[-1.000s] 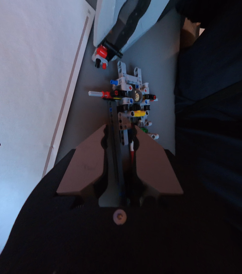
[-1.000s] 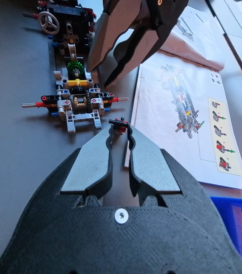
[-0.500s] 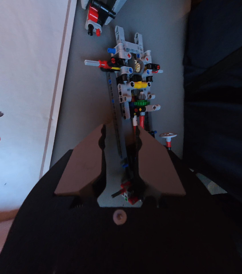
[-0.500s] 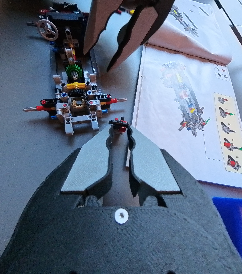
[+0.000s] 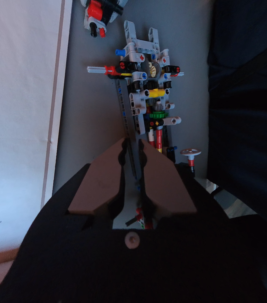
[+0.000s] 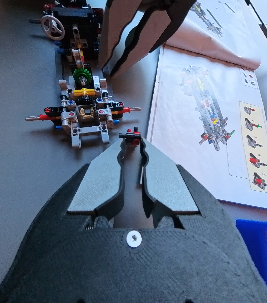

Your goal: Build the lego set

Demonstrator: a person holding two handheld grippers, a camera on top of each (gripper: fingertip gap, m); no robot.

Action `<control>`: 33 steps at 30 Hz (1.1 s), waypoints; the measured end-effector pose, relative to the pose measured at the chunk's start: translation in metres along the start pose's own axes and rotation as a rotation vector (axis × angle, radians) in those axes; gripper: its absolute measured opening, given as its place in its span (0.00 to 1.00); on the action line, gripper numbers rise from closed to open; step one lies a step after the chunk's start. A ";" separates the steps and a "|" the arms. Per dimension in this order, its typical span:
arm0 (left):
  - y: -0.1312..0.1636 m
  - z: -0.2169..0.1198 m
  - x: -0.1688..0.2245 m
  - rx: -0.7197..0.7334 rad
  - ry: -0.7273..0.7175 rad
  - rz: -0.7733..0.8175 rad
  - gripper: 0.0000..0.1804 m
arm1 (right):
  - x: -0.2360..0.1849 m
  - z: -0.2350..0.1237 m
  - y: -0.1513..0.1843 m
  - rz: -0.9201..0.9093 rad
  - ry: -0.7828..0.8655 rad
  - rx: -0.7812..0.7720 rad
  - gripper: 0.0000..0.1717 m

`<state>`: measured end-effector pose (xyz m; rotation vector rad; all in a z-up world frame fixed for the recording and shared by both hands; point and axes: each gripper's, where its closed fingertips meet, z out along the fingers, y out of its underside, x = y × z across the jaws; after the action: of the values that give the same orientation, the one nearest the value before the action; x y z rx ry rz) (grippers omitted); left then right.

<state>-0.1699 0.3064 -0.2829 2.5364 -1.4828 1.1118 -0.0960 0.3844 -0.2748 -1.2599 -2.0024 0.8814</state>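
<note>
Chassis (image 6: 83, 105) of toy building parts lies on the grey table (image 6: 11, 147), left of an open booklet (image 6: 195, 98). Long dark grey side beam (image 5: 124, 114) runs along its right flank, nearest the booklet. Axles (image 6: 132, 109) stick out both sides at the near end; green gear (image 6: 80, 74) mid-body; steering wheel (image 6: 52, 27) at the far end, left side.

Left gripper (image 5: 132, 142): fingers clenched on the side beam, tips pressed to either face of it, about midway along the chassis. Seen from the right wrist view, it comes down from above (image 6: 107, 72), one tip on the chassis side, one on the booklet side.

Right gripper (image 6: 131, 141): fingers clamped on a small red-and-black part (image 6: 132, 136), held just above the table, near the chassis's near right corner and close to the booklet edge.

Writing: the booklet page shows a drawing of the model and a yellow strip (image 6: 259, 147) of numbered steps; nothing else legible. No brand marks seen.

Edges and room: open grey table left of the chassis. Narrow lane between chassis and booklet. Blue bin (image 6: 263, 246) at near right. Dark cloth (image 5: 244, 114) beyond the table's left edge.
</note>
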 end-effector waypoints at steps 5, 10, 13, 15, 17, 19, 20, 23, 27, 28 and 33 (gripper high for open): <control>-0.003 0.001 -0.002 -0.009 -0.031 0.034 0.05 | 0.000 0.000 0.000 -0.005 0.004 -0.001 0.08; -0.005 0.001 -0.004 -0.014 -0.077 0.073 0.05 | 0.000 0.000 0.000 -0.005 0.004 -0.001 0.08; -0.005 0.000 -0.004 -0.009 -0.084 0.072 0.06 | 0.000 0.000 0.000 -0.001 0.001 -0.002 0.08; -0.005 0.001 -0.002 -0.008 -0.074 0.071 0.07 | 0.000 0.000 0.000 0.002 0.000 -0.002 0.08; -0.006 0.002 0.001 -0.008 -0.057 0.076 0.09 | 0.000 0.000 0.000 0.001 0.000 -0.002 0.08; -0.006 0.003 0.002 -0.010 -0.058 0.085 0.09 | 0.000 0.000 0.000 0.002 0.000 -0.002 0.08; -0.006 0.004 0.001 -0.010 -0.062 0.084 0.07 | 0.000 0.000 0.000 0.003 -0.001 -0.002 0.08; -0.007 0.004 0.000 -0.001 -0.050 0.062 0.05 | 0.000 0.000 0.000 0.006 -0.004 -0.002 0.08; -0.006 0.004 0.001 -0.013 -0.046 0.066 0.05 | 0.000 0.000 0.001 0.009 -0.009 -0.002 0.08; -0.004 0.003 0.001 -0.022 -0.063 0.082 0.06 | -0.001 0.000 0.001 0.011 -0.014 -0.001 0.08; -0.004 0.000 0.003 -0.018 -0.092 0.121 0.15 | -0.004 0.000 0.000 0.035 -0.045 0.001 0.08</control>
<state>-0.1660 0.3066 -0.2801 2.5486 -1.6796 1.0020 -0.0946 0.3812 -0.2752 -1.2887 -2.0200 0.9342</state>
